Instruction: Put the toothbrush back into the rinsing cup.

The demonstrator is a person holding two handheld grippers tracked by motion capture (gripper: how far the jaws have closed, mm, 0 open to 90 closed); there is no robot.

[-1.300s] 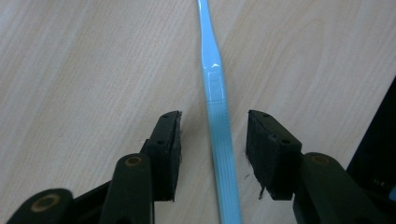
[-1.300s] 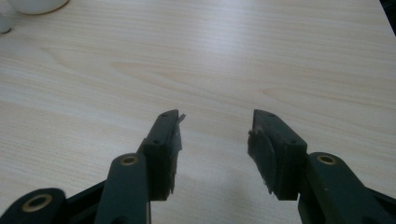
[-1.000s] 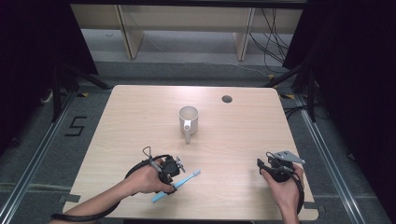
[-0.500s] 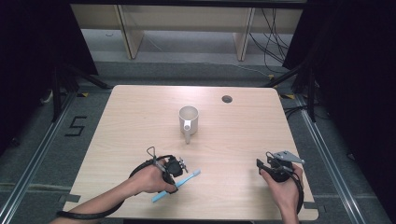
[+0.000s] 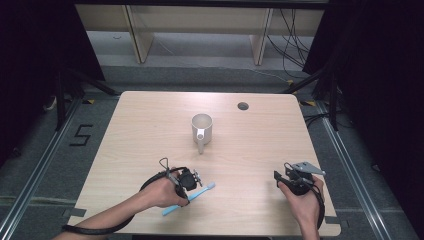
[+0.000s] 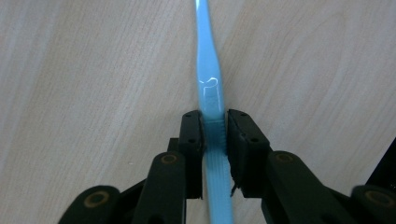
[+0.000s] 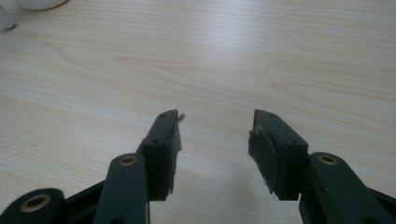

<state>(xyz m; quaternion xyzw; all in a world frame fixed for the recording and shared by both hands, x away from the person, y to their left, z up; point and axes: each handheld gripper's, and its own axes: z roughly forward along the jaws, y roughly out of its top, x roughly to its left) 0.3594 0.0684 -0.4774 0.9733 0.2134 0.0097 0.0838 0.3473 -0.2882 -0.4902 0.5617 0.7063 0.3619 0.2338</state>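
Note:
A light blue toothbrush (image 5: 192,197) lies flat on the wooden table (image 5: 150,125) near its front edge, left of centre. My left gripper (image 5: 191,182) points down on its handle. In the left gripper view the black jaws have just been closing and now press on both sides of the toothbrush (image 6: 211,93), so the left gripper (image 6: 214,128) is shut on it. My right gripper (image 5: 285,178) rests near the front right of the table. It stands open, and the right gripper view shows bare wood between the right gripper (image 7: 215,123) jaws. A white mug (image 5: 202,129) stands upright at the table's middle, handle toward me.
A round cable hole (image 5: 243,106) sits in the table's far right part. The mug's base (image 7: 28,5) shows at the top left of the right gripper view. Dark floor and shelving frames lie beyond the far edge.
The left gripper's jaws have come together around the toothbrush handle. Both hands, the toothbrush and the mug stay where they were.

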